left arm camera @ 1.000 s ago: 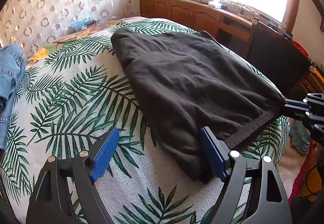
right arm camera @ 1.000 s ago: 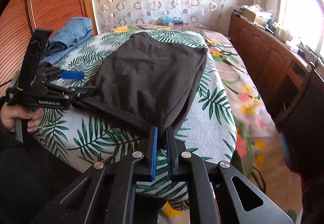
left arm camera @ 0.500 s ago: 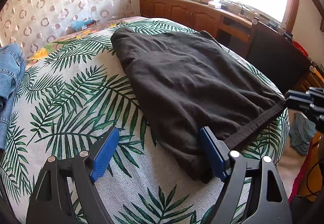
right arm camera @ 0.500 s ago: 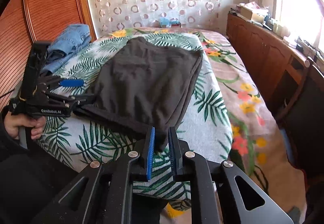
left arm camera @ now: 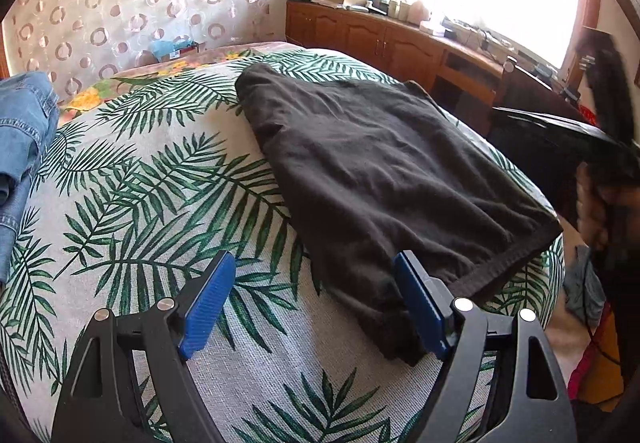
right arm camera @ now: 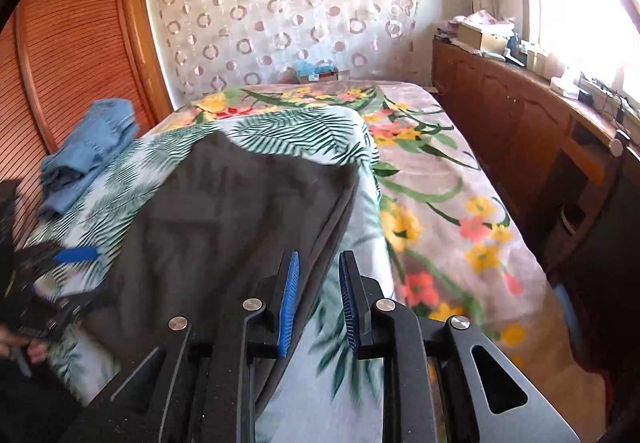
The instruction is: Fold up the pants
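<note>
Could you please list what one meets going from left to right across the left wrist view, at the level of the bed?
Blue jeans → palm-leaf bedspread → folded black pants → right gripper.

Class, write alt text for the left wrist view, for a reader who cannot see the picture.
Folded black pants lie on a palm-leaf bedspread, seen past the left hand-held gripper, whose blue-padded jaws stand wide open with only the pants' near corner between them. Blue jeans are piled at the left edge, and a wooden cabinet runs under a bright window behind.
</note>
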`<act>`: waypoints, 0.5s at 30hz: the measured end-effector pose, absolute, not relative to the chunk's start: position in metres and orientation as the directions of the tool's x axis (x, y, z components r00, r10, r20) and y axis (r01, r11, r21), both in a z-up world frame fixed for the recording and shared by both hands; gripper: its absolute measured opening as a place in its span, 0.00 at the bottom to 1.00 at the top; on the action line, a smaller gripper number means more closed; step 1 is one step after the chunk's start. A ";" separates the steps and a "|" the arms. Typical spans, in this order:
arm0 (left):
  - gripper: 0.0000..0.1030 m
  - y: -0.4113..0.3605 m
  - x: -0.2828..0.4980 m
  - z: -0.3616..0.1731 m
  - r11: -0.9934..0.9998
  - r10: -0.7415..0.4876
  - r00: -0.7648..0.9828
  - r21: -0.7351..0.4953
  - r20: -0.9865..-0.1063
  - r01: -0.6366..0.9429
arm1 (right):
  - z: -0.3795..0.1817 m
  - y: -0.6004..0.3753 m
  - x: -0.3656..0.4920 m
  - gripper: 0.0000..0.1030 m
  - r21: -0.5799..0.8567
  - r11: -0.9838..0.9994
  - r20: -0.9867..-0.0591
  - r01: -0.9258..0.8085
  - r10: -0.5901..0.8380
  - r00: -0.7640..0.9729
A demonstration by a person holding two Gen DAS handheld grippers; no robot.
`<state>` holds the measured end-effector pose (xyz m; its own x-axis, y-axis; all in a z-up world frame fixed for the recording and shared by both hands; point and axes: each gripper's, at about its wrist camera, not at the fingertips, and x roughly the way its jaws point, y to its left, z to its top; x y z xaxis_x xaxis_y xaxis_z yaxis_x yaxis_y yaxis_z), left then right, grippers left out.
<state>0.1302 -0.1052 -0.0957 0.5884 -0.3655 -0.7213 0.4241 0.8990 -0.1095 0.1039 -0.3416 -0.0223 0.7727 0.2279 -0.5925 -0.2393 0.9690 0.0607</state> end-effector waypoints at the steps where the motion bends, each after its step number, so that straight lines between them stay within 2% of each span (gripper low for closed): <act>1: 0.80 -0.104 0.130 -0.096 0.900 -0.368 0.591 -0.115 -0.718 0.420 | -0.024 -0.341 0.114 0.21 0.073 0.968 -0.599 -0.239 0.234 0.766; 4: 0.80 -0.103 0.132 -0.096 0.900 -0.372 0.586 -0.127 -0.720 0.416 | -0.028 -0.341 0.144 0.21 0.113 0.965 -0.623 -0.237 0.255 0.739; 13: 0.80 -0.103 0.132 -0.097 0.897 -0.376 0.581 -0.126 -0.722 0.423 | -0.034 -0.330 0.210 0.21 0.073 0.977 -0.703 -0.202 0.194 0.684; 15: 0.80 -0.103 0.132 -0.097 0.897 -0.377 0.579 -0.128 -0.723 0.424 | -0.033 -0.327 0.216 0.16 0.067 0.976 -0.710 -0.206 0.192 0.678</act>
<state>0.1320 -0.1032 -0.0974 0.5789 -0.3766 -0.7232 0.4239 0.8967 -0.1276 0.2158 -0.3272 -0.0328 0.6778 0.1918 -0.7098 -0.2062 0.9762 0.0668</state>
